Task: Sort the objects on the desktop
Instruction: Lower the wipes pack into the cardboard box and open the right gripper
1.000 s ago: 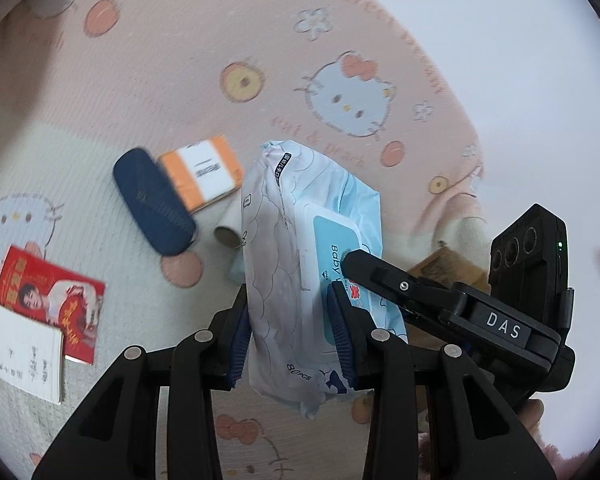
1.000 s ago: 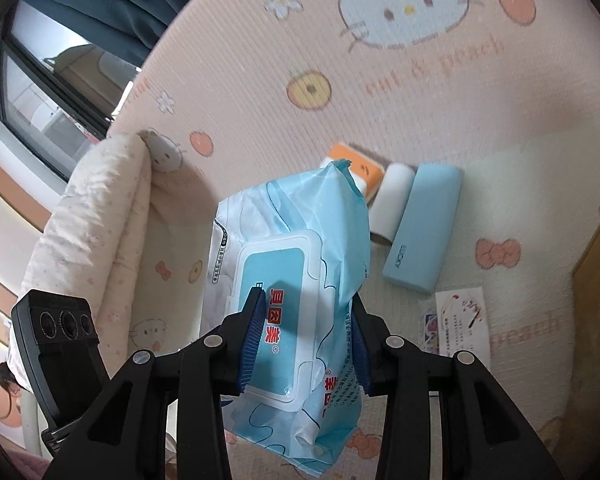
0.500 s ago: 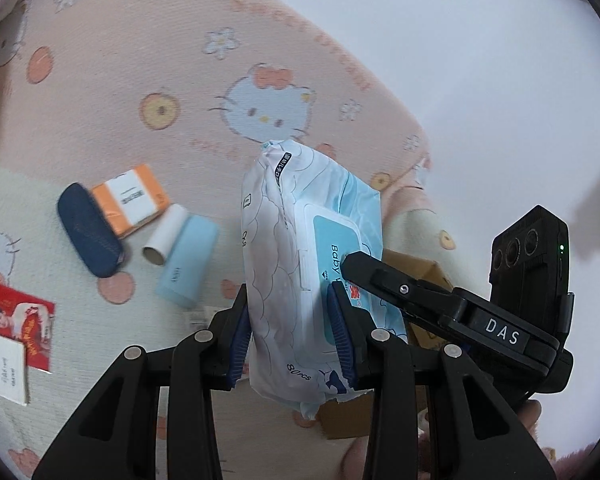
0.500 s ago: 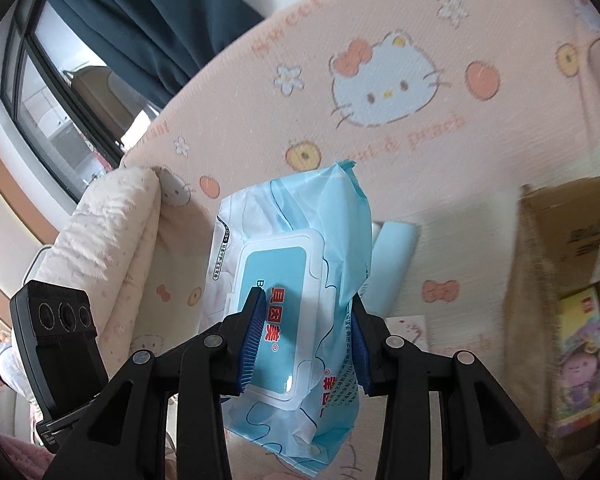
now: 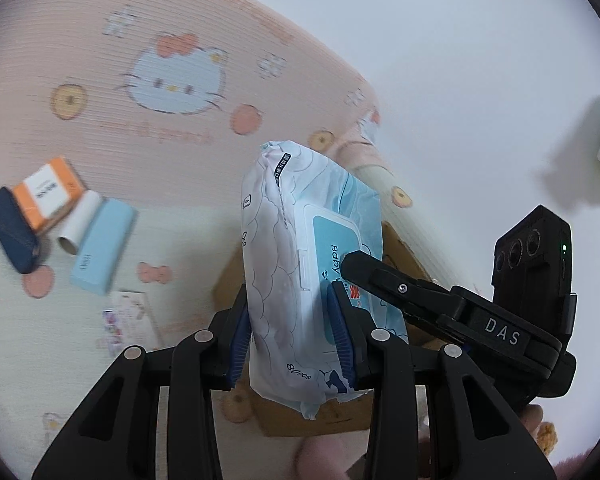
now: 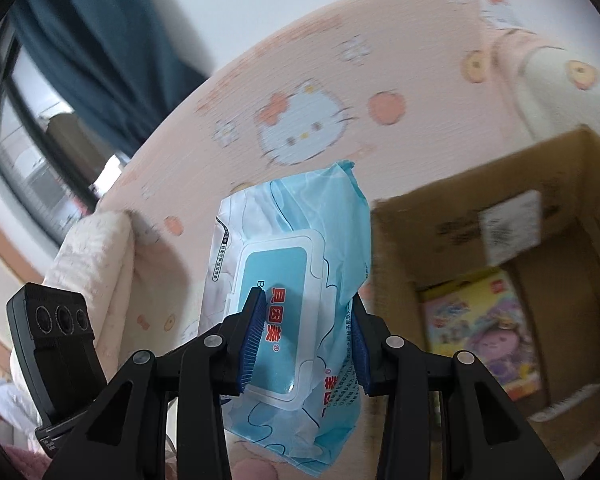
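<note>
I have both tools clamped on the same pack of baby wipes (image 5: 300, 280), which hangs in the air above the patterned blanket (image 5: 120, 92). My left gripper (image 5: 290, 336) pinches the pack across its lower part, the blue pads (image 5: 340, 336) pressed into the white side and the flip-lid face. My right gripper (image 6: 306, 340) squeezes it from the other side, one pad on the lid label and the other on the crinkled blue film. In the left wrist view the right tool's black finger reaches across onto the pack's lid from the right. Just to the right of the pack, in the right wrist view, an open cardboard box (image 6: 400, 240) stands on the blanket with a colourful picture book (image 6: 484, 332) lying inside on its bottom. Off to the left in the left wrist view, well apart from the pack, lie a dark blue case (image 5: 12, 236), an orange-and-white box (image 5: 48, 192), a white roll (image 5: 78, 222) and a light blue case (image 5: 102, 246), close together, with a small printed card (image 5: 130, 318) nearer to me. The views are motion-blurred at the edges.
</note>
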`<state>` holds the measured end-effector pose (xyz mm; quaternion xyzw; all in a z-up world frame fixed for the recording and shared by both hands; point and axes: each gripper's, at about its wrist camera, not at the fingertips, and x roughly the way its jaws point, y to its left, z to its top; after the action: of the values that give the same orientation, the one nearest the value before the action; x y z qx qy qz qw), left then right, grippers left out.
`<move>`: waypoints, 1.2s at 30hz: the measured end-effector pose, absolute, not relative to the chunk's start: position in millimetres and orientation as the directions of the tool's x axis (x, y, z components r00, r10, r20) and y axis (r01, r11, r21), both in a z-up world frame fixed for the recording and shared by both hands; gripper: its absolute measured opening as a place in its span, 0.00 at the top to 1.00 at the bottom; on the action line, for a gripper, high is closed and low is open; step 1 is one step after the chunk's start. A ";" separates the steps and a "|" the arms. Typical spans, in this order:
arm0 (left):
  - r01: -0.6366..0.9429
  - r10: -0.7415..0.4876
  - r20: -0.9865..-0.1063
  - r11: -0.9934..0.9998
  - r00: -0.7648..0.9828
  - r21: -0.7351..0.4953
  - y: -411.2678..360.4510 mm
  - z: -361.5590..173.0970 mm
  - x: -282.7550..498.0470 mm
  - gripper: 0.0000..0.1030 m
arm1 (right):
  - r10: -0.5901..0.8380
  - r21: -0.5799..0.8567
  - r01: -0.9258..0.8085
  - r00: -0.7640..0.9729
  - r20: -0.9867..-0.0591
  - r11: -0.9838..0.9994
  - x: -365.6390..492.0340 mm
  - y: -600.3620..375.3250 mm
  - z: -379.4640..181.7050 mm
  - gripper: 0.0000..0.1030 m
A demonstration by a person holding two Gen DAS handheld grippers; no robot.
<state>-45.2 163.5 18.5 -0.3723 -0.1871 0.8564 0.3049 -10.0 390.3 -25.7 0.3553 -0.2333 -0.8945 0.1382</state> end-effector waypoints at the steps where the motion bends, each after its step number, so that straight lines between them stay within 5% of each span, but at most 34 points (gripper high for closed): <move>1: -0.389 0.665 -0.525 -0.742 -0.531 -0.546 169.3 20.1 -46.0 0.60 | -0.405 0.521 0.067 -0.715 -0.569 -0.851 -9.0 398.2 -24.7 0.64; 8: -0.432 0.703 -0.555 -0.711 -0.444 -0.555 219.8 20.4 -57.4 0.60 | -0.346 0.514 -0.004 -0.735 -0.583 -0.858 -4.2 444.9 -18.2 0.64; 18: -0.371 0.707 -0.650 -0.704 -0.279 -0.606 265.3 -15.4 -57.2 0.60 | -0.321 0.454 -0.077 -0.604 -0.729 -0.887 -13.5 491.8 -41.2 0.64; 28: -0.481 0.503 -0.795 -0.819 -0.340 -0.312 297.3 -8.4 -45.5 0.60 | -0.380 0.461 -0.036 -0.511 -0.771 -0.887 -30.7 500.0 -64.5 0.64; 34: -0.498 0.381 -0.809 -0.858 -0.447 -0.128 305.5 -8.2 -36.5 0.61 | -0.269 0.298 -0.011 -0.396 -0.878 -0.955 -45.2 487.5 -88.2 0.38; 36: -0.503 0.403 -0.801 -0.851 -0.443 -0.150 301.7 -7.4 -38.3 0.58 | -0.287 0.316 -0.014 -0.380 -0.879 -0.949 -44.1 490.6 -92.6 0.37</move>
<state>-38.3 301.7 -7.4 -0.4549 0.0550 0.8477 0.2671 -44.1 490.6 -92.6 0.5504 -0.1368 -0.8194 0.0832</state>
